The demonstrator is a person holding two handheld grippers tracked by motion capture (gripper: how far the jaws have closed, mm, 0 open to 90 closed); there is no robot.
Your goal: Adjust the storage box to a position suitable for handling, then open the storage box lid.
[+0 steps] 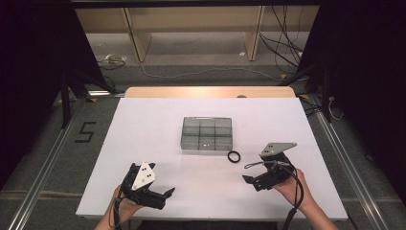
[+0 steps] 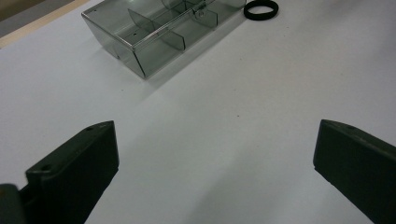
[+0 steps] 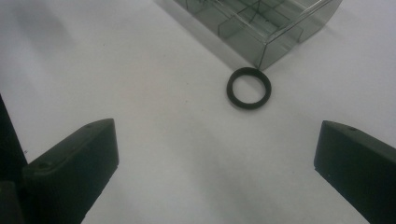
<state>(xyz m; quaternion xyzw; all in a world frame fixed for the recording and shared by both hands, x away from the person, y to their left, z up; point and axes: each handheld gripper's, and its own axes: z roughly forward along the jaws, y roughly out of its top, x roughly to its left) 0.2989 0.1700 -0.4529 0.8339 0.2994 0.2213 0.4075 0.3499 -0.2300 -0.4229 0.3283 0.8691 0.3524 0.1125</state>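
A table [image 1: 143, 129] with a white top stands in the middle of the room, a strip of pale wood showing along its far edge. Near the centre of the white surface sits a clear, smoke-tinted plastic box [image 1: 207, 134] divided into small compartments. Just beside its near right corner lies a black ring [image 1: 233, 156], flat on the table.

ring [image 1: 233, 156] right of box [image 1: 207, 133] (touching?), on table [image 1: 143, 124]
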